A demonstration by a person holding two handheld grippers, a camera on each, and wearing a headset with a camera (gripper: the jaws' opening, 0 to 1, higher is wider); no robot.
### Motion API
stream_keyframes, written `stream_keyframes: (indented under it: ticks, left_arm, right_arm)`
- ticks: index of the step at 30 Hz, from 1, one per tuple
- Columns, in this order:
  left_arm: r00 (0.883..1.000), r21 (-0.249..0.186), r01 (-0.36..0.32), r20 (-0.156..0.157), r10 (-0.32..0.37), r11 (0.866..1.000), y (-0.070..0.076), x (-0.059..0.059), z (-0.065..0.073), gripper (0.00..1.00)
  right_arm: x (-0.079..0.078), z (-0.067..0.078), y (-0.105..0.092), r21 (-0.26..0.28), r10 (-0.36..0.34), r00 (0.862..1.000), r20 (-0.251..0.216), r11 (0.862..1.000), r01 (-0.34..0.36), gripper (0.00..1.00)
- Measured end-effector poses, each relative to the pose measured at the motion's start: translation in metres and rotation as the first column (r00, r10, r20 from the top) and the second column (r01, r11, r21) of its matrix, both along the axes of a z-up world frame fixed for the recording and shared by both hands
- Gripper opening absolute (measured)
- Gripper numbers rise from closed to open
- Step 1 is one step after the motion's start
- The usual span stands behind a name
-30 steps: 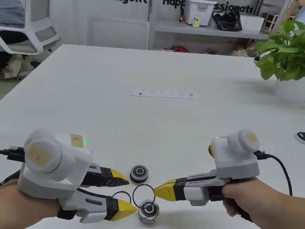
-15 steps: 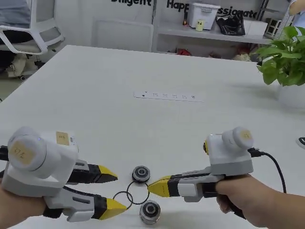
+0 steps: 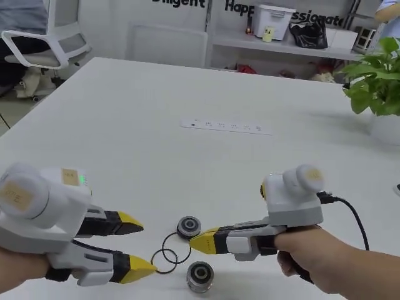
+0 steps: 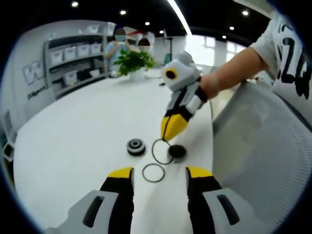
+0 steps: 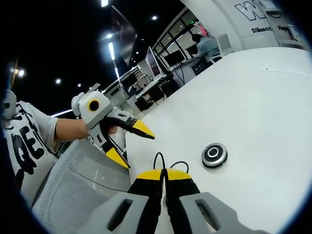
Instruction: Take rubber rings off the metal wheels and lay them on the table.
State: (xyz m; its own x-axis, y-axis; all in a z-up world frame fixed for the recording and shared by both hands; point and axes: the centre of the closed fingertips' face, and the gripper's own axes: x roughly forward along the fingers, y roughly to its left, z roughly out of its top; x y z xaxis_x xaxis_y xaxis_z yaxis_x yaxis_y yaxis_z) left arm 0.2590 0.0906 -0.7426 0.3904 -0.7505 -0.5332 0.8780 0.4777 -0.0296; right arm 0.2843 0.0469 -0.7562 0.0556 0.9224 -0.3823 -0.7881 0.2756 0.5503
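While the right gripper (image 3: 195,242) has its jaws pinched together on a black ring (image 3: 177,244), the left gripper (image 3: 142,246) hangs beside it, jaws wide, gripping nothing. I note a second ring (image 3: 164,259) lying flat on the surface (image 3: 187,169), just ahead of the left jaws; in head view its outline crosses the held ring's. One wheel (image 3: 188,226) sits just beyond the right tips. The other wheel (image 3: 199,275) sits nearer me, on their near side. Left gripper view: the held ring hangs from the right tips, partly in front of the near wheel. I cannot tell whether its low edge touches the surface.
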Motion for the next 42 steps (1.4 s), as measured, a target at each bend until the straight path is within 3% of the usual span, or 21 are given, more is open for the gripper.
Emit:
stream_keyframes:
  ticks: [14,42]
  left_arm:
    - [0.999,-0.001,-0.038,-0.011,0.038,0.999,0.015,0.001,-0.005,0.44]
    - [0.998,-0.001,-0.048,-0.034,0.048,0.999,0.017,0.002,-0.013,0.44]
  right_arm:
    - [0.001,-0.014,0.012,-0.033,0.001,1.000,-0.026,0.999,-0.002,0.00]
    - [0.005,-0.034,0.015,-0.074,-0.018,0.998,-0.068,0.997,0.013,0.00]
